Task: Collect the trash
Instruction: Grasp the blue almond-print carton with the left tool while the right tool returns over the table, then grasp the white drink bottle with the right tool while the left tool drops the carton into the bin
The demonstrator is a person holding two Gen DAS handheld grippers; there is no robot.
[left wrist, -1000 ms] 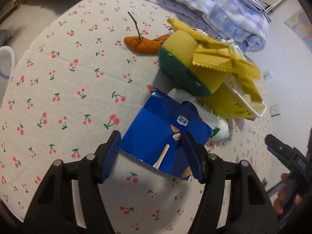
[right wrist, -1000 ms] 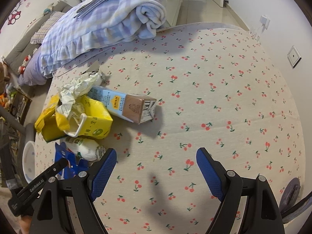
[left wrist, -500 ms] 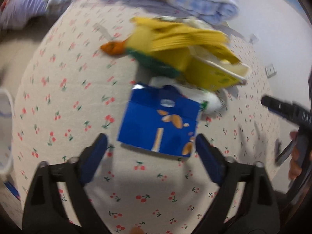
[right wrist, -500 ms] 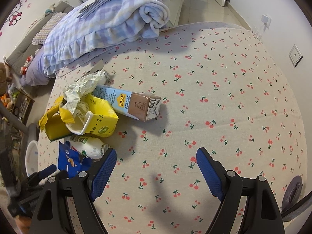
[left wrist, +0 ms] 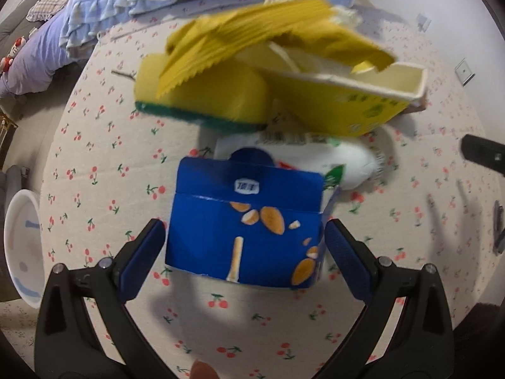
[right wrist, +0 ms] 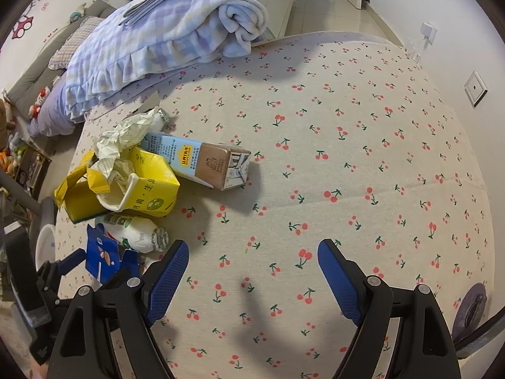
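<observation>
A flattened blue snack box (left wrist: 246, 227) lies on the cherry-print bed sheet, between the open fingers of my left gripper (left wrist: 244, 246); the pads stand beside its two edges with slight gaps. It also shows in the right wrist view (right wrist: 104, 254). Behind it lie a white bottle (left wrist: 344, 164), a yellow carton (left wrist: 347, 104), a yellow-green sponge (left wrist: 205, 101) and a yellow wrapper (left wrist: 268, 31). My right gripper (right wrist: 252, 268) is open and empty over bare sheet. A brown and blue milk carton (right wrist: 202, 161) lies ahead of it.
A folded checked blanket (right wrist: 176, 34) lies at the far side of the bed. A white bowl (left wrist: 22, 246) sits off the bed's left edge. Crumpled paper (right wrist: 126, 139) tops the trash pile. A wall with sockets (right wrist: 475, 85) runs on the right.
My left gripper opened wider, swung round and moved in so the blue box lies between its fingers. The right gripper barely moved.
</observation>
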